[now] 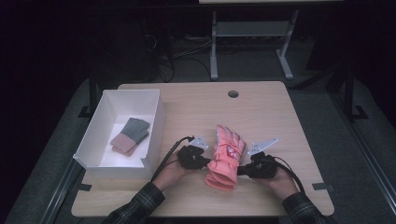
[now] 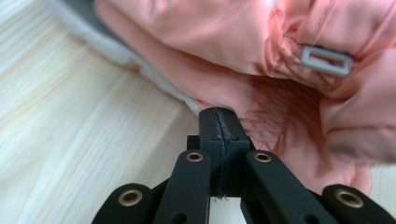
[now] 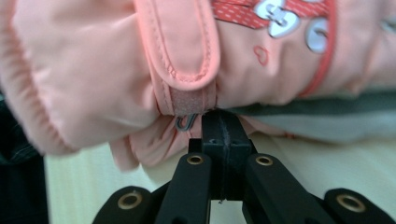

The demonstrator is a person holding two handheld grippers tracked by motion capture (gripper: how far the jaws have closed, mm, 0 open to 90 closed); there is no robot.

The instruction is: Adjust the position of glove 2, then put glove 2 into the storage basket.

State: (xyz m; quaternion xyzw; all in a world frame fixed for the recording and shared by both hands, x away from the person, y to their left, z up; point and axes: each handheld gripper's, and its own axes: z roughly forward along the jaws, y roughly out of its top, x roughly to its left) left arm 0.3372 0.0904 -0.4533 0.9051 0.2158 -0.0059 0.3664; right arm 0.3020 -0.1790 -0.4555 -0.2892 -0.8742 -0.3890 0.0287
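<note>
On table (image 1: pixel 187 105), both closed hand-held grippers touch pink glove (image 1: pixel 225 156).

A lab-like room: bare wooden table (image 1: pixel 261 107), floor cables (image 1: pixel 173 58), metal stand (image 1: pixel 252 42).

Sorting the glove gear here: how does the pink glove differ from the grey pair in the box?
The pink glove is puffy and padded with a printed band; the grey pair looks thin and flat. The pink glove lies on the bare table between the two hand-held grippers; the grey pair rests inside the white box. The pink glove looks larger. Both lie flat.
</note>
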